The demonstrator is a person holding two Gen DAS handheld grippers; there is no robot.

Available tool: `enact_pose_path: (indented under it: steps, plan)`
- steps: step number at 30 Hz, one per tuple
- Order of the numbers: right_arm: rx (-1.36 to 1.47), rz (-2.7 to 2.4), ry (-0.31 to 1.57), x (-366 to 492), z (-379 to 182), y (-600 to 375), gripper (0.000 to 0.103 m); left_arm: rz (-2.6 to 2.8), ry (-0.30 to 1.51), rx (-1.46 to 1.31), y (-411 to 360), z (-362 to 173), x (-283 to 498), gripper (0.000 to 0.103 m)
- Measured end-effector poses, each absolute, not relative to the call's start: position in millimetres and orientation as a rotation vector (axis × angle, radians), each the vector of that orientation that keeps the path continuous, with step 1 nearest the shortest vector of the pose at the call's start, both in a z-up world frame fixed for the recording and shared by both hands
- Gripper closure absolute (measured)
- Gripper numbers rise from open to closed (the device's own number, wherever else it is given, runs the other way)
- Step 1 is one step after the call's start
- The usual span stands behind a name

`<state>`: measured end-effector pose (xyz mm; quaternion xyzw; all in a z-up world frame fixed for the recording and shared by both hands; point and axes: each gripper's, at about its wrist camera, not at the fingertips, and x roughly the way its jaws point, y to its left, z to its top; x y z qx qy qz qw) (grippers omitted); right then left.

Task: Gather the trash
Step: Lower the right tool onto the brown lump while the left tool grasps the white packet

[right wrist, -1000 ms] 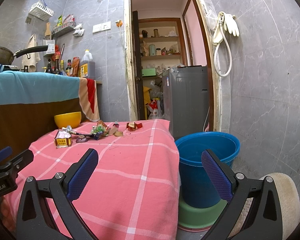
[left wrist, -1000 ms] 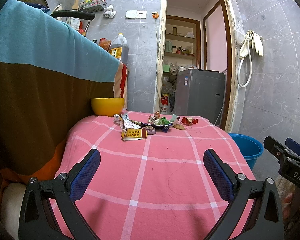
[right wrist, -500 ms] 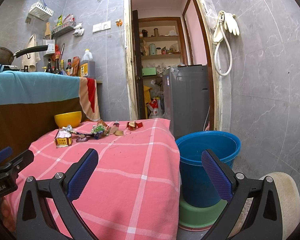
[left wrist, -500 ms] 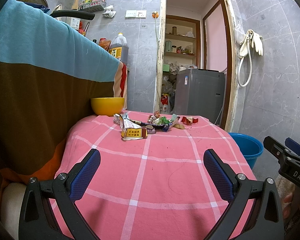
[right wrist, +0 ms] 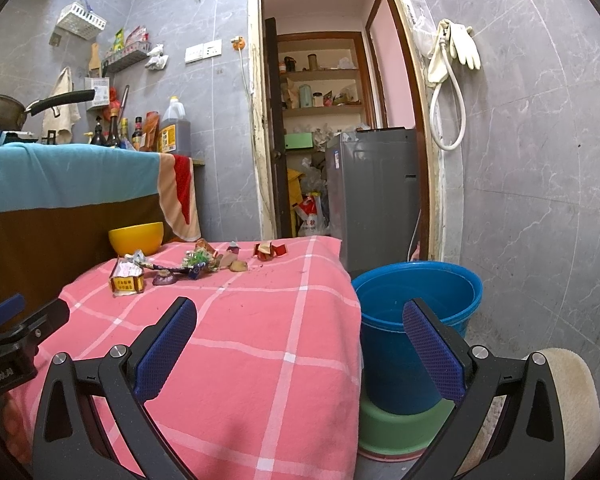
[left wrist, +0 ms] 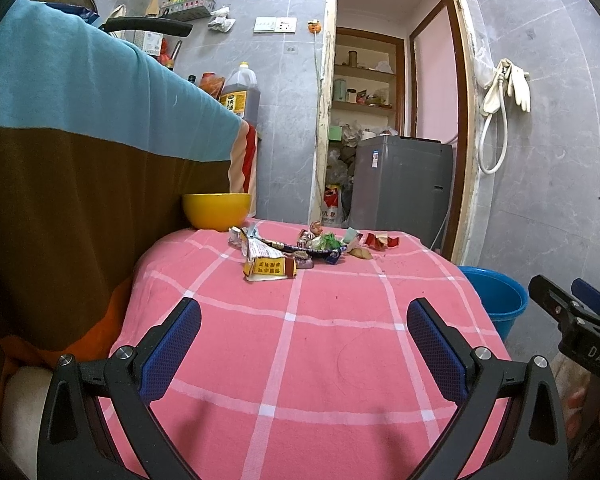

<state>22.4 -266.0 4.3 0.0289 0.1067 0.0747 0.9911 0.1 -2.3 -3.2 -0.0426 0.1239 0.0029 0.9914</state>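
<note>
Trash lies in a loose row at the far end of the pink checked tablecloth (left wrist: 300, 344): a yellow and brown wrapper (left wrist: 269, 267) (right wrist: 126, 283), a dark wrapper with green bits (left wrist: 320, 245) (right wrist: 198, 260), and red scraps (left wrist: 378, 239) (right wrist: 269, 249). A blue bucket (right wrist: 416, 300) (left wrist: 496, 300) stands on the floor right of the table. My left gripper (left wrist: 303, 332) hovers open over the near part of the cloth, holding nothing. Open as well, my right gripper (right wrist: 300, 334) hangs over the table's right edge, its right finger in front of the bucket.
A yellow bowl (left wrist: 217, 210) (right wrist: 136, 237) sits at the table's far left corner, against a counter draped in teal and brown cloth (left wrist: 80, 128). A green basin (right wrist: 396, 428) lies under the bucket. Beyond the table, a doorway holds a grey appliance (right wrist: 374, 188).
</note>
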Motion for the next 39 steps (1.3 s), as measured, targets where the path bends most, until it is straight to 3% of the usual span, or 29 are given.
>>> enact_pose_path:
  steps: [29,39]
  plan:
    - [-0.006,0.318,0.17,147.5,71.4,-231.7,0.0,0.101,0.189,-0.03,36.7,65.5,106.8,0.002]
    - [-0.073,0.439,0.417,227.0,49.0,-203.8,0.0,0.085,0.364,-0.051,46.2,48.7,154.9,0.002]
